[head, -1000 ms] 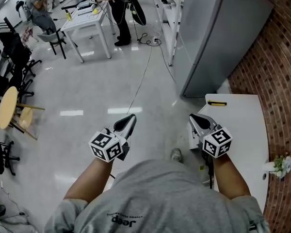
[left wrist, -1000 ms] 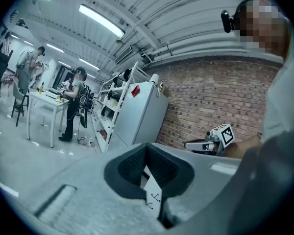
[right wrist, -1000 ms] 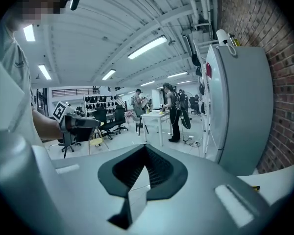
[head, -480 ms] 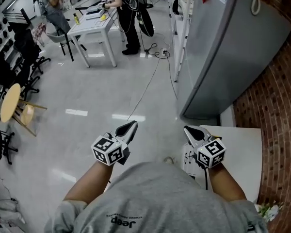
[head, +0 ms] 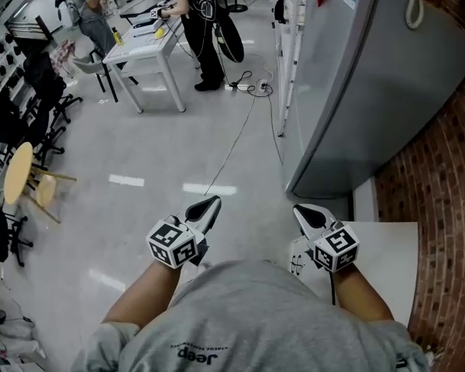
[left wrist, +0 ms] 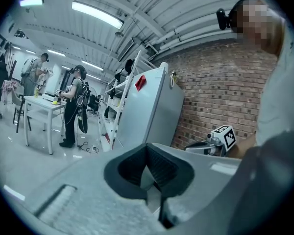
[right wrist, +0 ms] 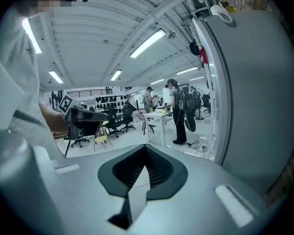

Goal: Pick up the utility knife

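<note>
Close below us, past our grey shirt (head: 248,316), both arms reach forward. Our left tongs (head: 208,206) hang over the floor (head: 139,153), tips pressed together on nothing. Our right tongs (head: 304,214), likewise closed and empty, sit at the left edge of the white counter (head: 387,254). We cannot see the utility knife in any view. Beyond stands a grey cabinet (head: 372,76).

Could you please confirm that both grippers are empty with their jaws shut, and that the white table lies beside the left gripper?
Not quite: the head view shows the white table beside the right gripper, not the left gripper. Both grippers are indeed empty, with jaws shut.
</note>
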Demonstrator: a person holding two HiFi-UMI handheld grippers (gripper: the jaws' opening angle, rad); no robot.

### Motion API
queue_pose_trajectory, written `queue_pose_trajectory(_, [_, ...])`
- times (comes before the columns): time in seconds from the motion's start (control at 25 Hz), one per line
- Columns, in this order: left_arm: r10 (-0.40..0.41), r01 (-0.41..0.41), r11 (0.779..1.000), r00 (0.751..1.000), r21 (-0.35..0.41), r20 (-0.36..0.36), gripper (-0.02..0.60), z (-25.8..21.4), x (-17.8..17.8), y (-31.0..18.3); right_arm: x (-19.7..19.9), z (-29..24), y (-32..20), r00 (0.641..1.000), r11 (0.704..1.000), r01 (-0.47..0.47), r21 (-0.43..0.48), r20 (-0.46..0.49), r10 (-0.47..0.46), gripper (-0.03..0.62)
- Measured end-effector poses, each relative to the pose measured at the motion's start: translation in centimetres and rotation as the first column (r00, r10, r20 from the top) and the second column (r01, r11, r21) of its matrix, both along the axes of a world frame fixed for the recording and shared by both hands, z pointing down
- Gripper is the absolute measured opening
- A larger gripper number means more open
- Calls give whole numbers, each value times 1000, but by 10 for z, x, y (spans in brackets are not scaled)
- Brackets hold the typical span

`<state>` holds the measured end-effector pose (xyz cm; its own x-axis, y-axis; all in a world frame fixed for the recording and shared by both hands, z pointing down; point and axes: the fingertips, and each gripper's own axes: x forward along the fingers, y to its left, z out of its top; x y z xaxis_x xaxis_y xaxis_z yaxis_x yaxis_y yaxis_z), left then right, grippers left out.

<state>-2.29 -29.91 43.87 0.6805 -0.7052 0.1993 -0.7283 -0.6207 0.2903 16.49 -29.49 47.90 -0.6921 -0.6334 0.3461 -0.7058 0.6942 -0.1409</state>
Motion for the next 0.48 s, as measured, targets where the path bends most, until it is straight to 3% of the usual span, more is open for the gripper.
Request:
queue_pose_trajectory(0.12, [11,-10,1000,1000,20,-26,-2,-7,-16,-17,-8,-9,-11,998,999,-47,8,29,47,9])
queue_pose_trajectory(0.48, [73,-71,996,996,49,-41,-3,-23,-72,-49,-51,-34,-30,990,989,-144,40,-2,144,9])
